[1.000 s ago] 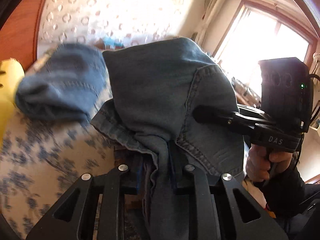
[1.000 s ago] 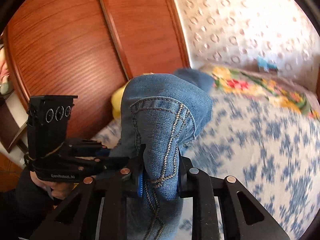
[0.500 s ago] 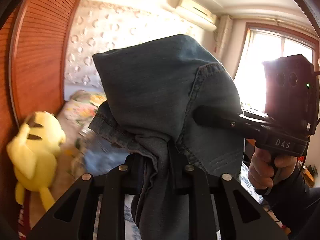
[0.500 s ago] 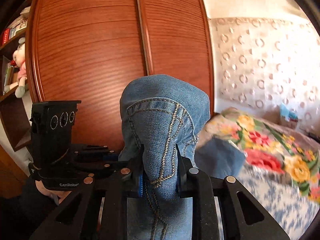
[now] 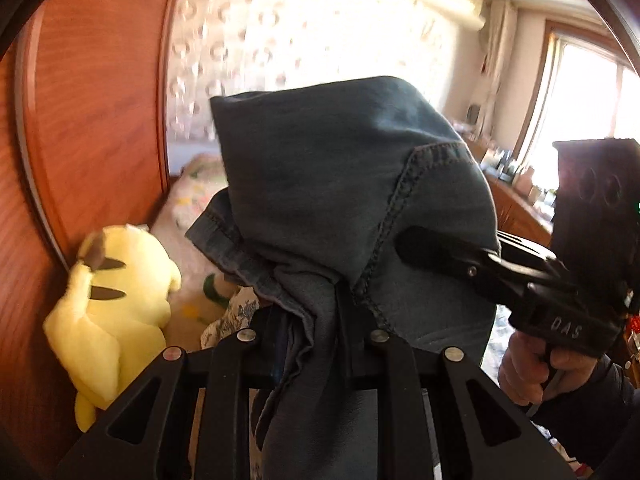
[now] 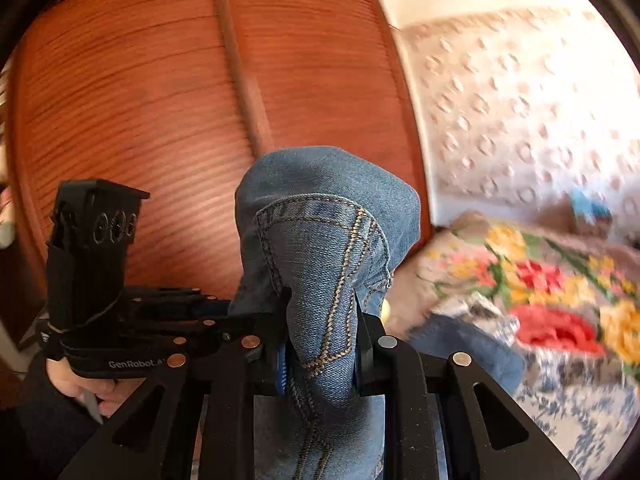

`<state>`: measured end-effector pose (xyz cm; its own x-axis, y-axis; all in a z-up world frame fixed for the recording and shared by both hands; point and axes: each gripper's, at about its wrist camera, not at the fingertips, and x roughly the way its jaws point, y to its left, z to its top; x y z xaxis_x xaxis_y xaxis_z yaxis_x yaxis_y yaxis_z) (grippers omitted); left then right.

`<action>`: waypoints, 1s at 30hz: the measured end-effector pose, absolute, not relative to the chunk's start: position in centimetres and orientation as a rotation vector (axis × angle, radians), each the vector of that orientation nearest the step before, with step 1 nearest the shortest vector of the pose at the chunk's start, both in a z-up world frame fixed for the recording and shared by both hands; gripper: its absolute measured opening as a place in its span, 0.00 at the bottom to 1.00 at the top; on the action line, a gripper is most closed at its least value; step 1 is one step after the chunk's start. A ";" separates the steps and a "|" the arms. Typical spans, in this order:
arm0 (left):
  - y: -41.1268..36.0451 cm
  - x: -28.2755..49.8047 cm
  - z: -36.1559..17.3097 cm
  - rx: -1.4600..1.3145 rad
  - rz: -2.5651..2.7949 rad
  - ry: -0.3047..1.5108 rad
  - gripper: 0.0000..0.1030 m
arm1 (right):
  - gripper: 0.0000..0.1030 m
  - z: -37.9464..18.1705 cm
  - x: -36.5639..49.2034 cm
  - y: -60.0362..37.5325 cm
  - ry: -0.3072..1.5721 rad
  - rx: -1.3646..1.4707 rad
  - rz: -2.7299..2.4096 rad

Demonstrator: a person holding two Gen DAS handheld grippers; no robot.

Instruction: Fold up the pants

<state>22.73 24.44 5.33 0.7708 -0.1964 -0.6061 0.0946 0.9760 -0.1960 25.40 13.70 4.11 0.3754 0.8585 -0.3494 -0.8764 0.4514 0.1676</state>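
Left wrist view: my left gripper (image 5: 314, 316) pinches the blue denim pants (image 5: 344, 184); my right gripper (image 6: 320, 336) clamps their stitched seam.

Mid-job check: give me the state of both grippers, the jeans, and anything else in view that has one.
left gripper: shut on the jeans, held up off the bed.
right gripper: shut on the jeans at a stitched seam.
jeans: bunched and draped over both grippers, not yet folded.
yellow plush toy: slumped against the wooden wardrobe.
wooden wardrobe: doors closed.
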 end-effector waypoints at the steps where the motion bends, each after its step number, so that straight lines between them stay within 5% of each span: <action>1: 24.1 24.3 4.3 -0.146 -0.167 0.698 0.21 | 0.22 3.2 26.6 14.1 0.436 -0.038 1.082; 6: 23.2 29.1 1.0 -0.123 -0.206 0.788 0.23 | 0.26 -0.3 31.9 13.6 0.517 -0.034 0.970; 11: 23.0 30.3 -0.7 -0.101 -0.189 0.835 0.25 | 0.46 -1.6 35.1 14.4 0.588 -0.073 0.905; 14: 23.2 29.6 -1.0 -0.085 -0.157 0.840 0.27 | 0.49 -1.5 36.3 14.9 0.626 -0.129 0.876; 16: 23.3 28.9 -0.8 -0.084 -0.136 0.839 0.40 | 0.51 -1.0 36.9 15.2 0.648 -0.133 0.878; 19: 22.9 27.6 0.0 -0.064 -0.119 0.826 0.45 | 0.54 -0.1 36.4 15.3 0.643 -0.162 0.872; 30: 19.6 23.2 1.2 -0.035 -0.150 0.726 0.46 | 0.58 4.3 33.7 12.6 0.506 -0.150 0.819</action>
<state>23.23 19.62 1.17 0.7375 -0.1488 -0.6588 0.1243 0.9887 -0.0842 33.71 12.59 4.33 0.5723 0.6600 -0.4867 -0.7302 0.6803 0.0639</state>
